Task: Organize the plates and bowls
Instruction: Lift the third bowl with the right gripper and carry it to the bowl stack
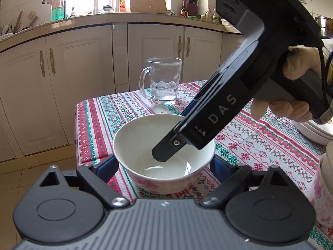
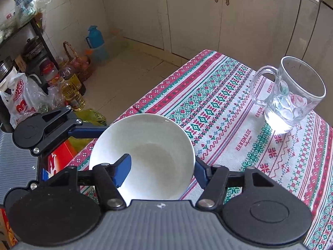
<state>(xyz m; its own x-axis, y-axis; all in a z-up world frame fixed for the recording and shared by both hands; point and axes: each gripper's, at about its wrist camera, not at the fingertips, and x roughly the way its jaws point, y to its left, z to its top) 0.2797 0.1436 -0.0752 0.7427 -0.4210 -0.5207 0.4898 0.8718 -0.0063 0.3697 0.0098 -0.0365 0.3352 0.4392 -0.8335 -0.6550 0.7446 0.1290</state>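
Left wrist view: right claw (image 1: 164,156) tilts down, spread across bowl (image 1: 145,137) rim; left claw (image 1: 164,166) spread.

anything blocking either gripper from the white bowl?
Nothing visible. The left gripper already straddles the bowl with open jaws. The right gripper has one finger inside the bowl and the other outside its rim. The glass mug stands clear behind it.

Glossy ceramic bowl (image 2: 145,156), clear glass mug (image 2: 291,95), woven cloth tablecloth (image 2: 229,114).
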